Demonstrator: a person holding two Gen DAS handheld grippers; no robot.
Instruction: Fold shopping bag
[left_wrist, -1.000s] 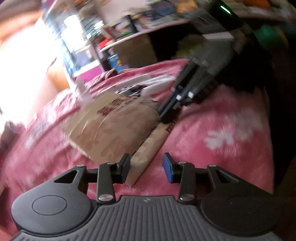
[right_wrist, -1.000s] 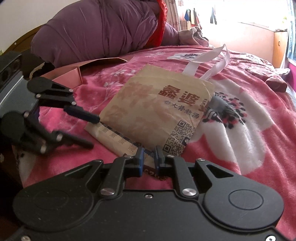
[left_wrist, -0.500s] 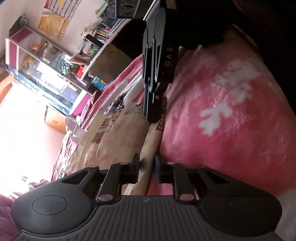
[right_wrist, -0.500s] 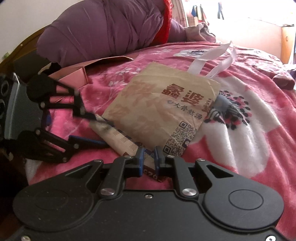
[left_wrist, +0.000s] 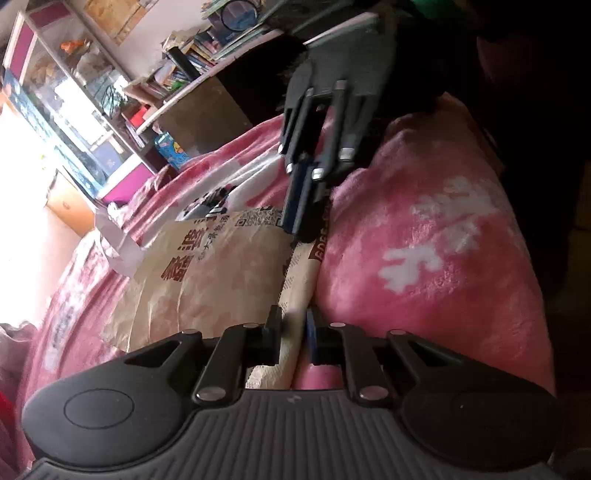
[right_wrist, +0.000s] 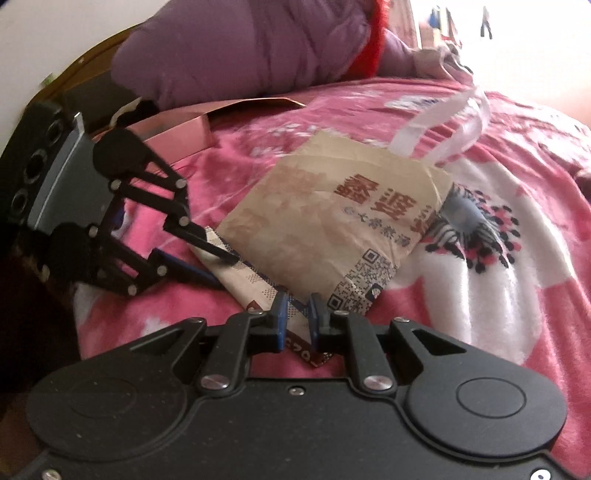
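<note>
The paper shopping bag (right_wrist: 332, 236) lies flat on a bed covered by a pink flowered blanket (right_wrist: 480, 295), its printed face with red characters and a square code turned up. Its white ribbon handles (right_wrist: 447, 122) stick up at the far end, toward the bright window. The near bottom edge of the bag is pinched at two places. The right tool (right_wrist: 296, 317) grips the corner by the code; its jaws are easing apart a little, with the paper edge between the blue pads. The left tool (left_wrist: 293, 334) is pressed together on the same bottom edge at the other corner, a strip of paper caught between its fingers. Beside the bag, toward the headboard, lies a flat pink box (right_wrist: 173, 133); behind that sits a heap of purple quilt (right_wrist: 236, 51). A cluttered bookshelf (left_wrist: 192, 70) stands past the bed.
</note>
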